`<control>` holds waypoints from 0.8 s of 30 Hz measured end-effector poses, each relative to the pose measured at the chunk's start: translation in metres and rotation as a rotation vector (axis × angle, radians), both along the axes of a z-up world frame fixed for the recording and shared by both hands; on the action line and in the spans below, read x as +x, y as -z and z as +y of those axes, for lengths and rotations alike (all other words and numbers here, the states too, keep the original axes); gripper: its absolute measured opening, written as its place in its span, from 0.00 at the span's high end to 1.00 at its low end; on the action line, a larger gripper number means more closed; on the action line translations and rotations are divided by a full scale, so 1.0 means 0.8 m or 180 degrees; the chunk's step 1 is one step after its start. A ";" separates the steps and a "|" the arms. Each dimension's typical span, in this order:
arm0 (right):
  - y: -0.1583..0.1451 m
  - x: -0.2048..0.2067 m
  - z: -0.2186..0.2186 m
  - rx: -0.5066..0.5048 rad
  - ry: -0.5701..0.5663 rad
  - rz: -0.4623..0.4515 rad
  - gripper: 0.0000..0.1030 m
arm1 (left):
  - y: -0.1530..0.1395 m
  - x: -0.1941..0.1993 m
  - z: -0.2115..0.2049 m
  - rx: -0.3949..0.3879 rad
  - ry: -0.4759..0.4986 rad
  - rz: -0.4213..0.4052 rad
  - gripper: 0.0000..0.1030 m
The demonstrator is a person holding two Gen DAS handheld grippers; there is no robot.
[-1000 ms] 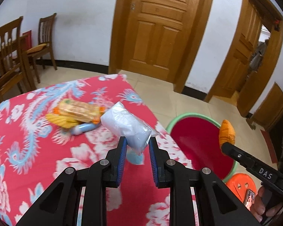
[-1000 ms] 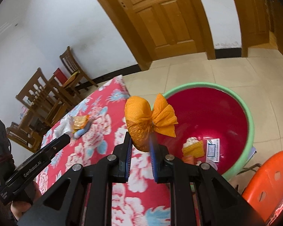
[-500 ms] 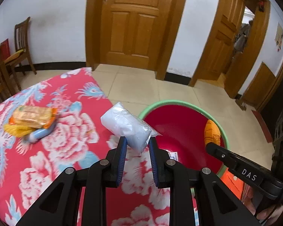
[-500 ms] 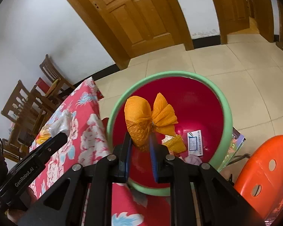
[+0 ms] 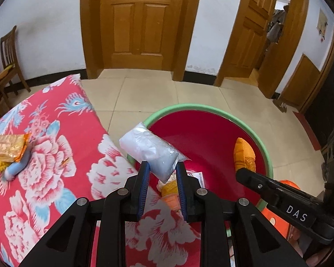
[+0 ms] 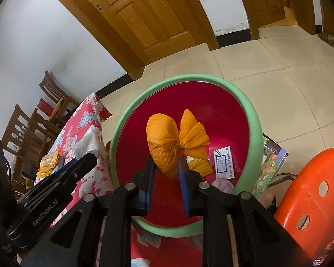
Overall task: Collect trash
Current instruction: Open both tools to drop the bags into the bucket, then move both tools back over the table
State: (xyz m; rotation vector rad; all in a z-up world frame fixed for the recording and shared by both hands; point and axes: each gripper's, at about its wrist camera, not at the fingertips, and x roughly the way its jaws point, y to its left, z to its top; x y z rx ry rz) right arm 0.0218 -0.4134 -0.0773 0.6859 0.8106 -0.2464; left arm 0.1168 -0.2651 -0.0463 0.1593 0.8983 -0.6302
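Note:
My left gripper (image 5: 161,166) is shut on a clear plastic bag of white stuff (image 5: 148,146) and holds it over the near rim of the red basin with a green rim (image 5: 189,107). My right gripper (image 6: 165,166) is shut on an orange tied net bag (image 6: 164,138) and holds it above the inside of the basin (image 6: 255,124). The orange bag also shows in the left wrist view (image 5: 243,153). Several wrappers and a white packet (image 6: 222,162) lie in the basin's bottom.
An orange snack packet (image 5: 6,148) over a blue tube (image 5: 16,166) lies on the red flowered tablecloth (image 5: 44,133). An orange stool (image 6: 311,189) stands right of the basin. Wooden chairs (image 6: 33,122) stand at the wall.
Both grippers moved from over the table toward the basin, each keeping its bag. The white bag is now at the basin's rim and the orange bag is over its inside.

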 end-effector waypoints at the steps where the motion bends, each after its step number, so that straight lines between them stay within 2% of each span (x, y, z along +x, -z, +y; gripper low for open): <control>1: 0.001 0.000 -0.002 0.0013 0.0013 0.0002 0.74 | 0.000 0.000 -0.003 0.0006 0.0018 0.0005 0.76; 4: 0.002 -0.002 -0.007 0.0063 0.0039 -0.0015 0.67 | 0.001 0.001 -0.006 0.0003 0.0032 0.0009 0.69; 6: 0.002 -0.003 -0.010 0.0084 0.0043 -0.0031 0.62 | 0.000 0.001 -0.006 -0.0012 0.0020 -0.0003 0.58; 7: 0.002 -0.003 -0.011 0.0092 0.0044 -0.0034 0.60 | 0.000 0.003 -0.004 -0.0019 0.0014 -0.0009 0.57; 9: 0.004 -0.004 -0.012 0.0103 0.0055 -0.0042 0.57 | -0.001 0.003 -0.004 -0.0022 0.0008 -0.0008 0.57; 18: -0.003 -0.005 -0.004 0.0114 0.0020 -0.0072 0.56 | -0.010 0.006 0.020 -0.0056 -0.0165 -0.0006 0.56; 24: -0.012 -0.001 0.010 0.0106 -0.0071 -0.0103 0.56 | -0.025 0.014 0.059 -0.0105 -0.0412 -0.0083 0.56</control>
